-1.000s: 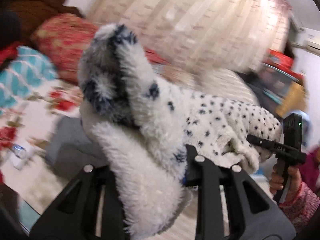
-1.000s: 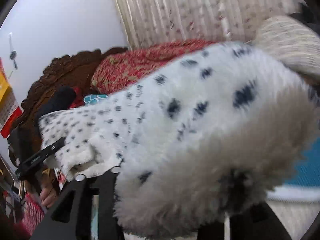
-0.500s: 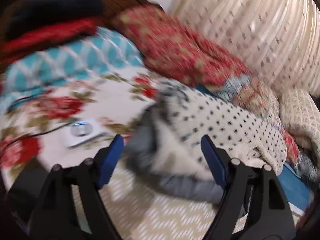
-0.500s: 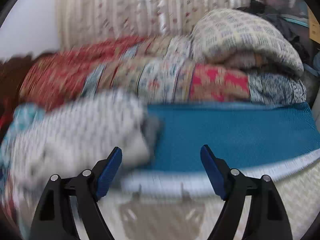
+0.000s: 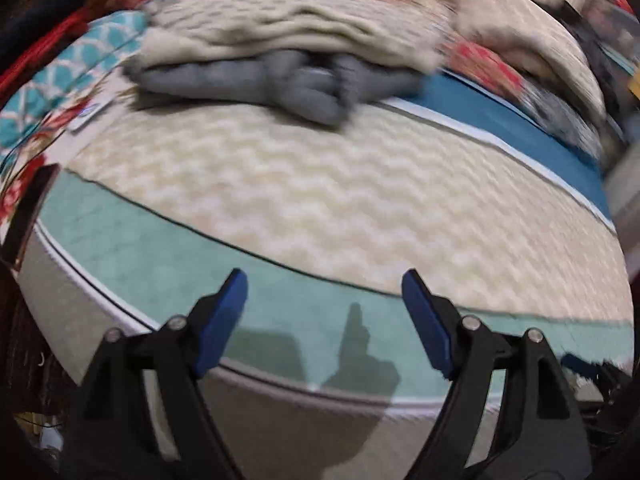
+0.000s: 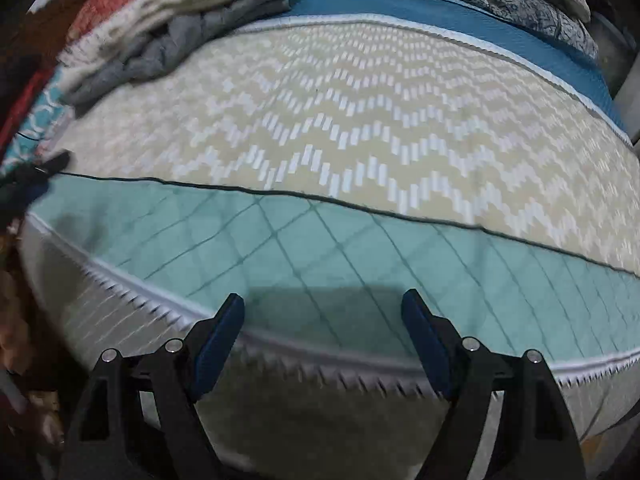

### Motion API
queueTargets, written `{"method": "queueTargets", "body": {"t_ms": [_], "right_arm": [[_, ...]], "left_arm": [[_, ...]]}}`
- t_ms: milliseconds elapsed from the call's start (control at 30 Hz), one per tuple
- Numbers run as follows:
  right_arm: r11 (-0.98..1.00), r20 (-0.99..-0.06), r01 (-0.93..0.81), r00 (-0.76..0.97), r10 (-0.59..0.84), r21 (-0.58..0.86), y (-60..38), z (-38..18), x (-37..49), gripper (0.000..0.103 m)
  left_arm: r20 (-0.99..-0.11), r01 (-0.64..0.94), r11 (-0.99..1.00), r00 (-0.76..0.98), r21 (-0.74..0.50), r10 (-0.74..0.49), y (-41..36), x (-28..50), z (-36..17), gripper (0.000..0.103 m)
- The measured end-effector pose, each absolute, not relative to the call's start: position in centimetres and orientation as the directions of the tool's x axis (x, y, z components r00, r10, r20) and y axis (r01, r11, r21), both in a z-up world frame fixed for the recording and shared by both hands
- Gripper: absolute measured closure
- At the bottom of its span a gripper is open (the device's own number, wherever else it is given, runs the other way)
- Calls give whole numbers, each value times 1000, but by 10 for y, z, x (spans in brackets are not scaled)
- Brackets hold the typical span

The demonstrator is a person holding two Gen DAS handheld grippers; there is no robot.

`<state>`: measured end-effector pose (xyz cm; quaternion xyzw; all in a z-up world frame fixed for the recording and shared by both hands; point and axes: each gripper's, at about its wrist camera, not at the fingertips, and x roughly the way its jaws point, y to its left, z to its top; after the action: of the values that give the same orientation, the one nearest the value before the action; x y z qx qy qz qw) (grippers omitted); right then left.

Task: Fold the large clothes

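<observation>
Right, both tongs, left [image 5: 322,316] and right [image 6: 322,334], gape empty over the bed [image 6: 360,128] edge. Folded spotted garment [image 5: 288,28] sits stacked at the far side; next garment isn't visible, so find it before committing.

Folded garment [image 5: 288,28] lies on gray garment [image 5: 280,84], both on mat [image 5: 340,192] at 12 o'clock. Pillow pile [image 5: 532,36] at 2 o'clock. Mattress [image 5: 168,248] under mat.

wrist views, near mattress [image 5: 320,184], both facing it
</observation>
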<state>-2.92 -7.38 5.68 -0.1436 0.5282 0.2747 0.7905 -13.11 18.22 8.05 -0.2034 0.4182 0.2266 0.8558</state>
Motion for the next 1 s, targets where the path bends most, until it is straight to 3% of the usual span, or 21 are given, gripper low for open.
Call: {"method": "queueTargets", "body": {"t_ms": [200,233,267,433,633,1000], "right_arm": [[802,-807,-564,371,459,197,-106,130,-44,32],[796,-793,-569,378,478,208,-107,135,-47,32],[790,-785,-573,379,491,217,-108,140,-49,32],[767,-782,-597,353,514,234,-108,139,-57,32],[758,-742,-604,386,548,245,-121,153,-58,32],[913,-691,-359,610,388,195,-245,171,-19,32]], "left_arm": [[-784,-532,842,558,-87,272,144,-125,130,26],[-775,-537,840,562,-76,289,141,-128,138,22],[-769,-542,837,563,-66,303,141,-130,143,16],[-736,-571,821,562,-16,377,138,-137,167,9],[-691,-611,791,567,12,448,135,-134,187,8],[-602,-598,801,636,10,482,105,-107,211,7]]}}
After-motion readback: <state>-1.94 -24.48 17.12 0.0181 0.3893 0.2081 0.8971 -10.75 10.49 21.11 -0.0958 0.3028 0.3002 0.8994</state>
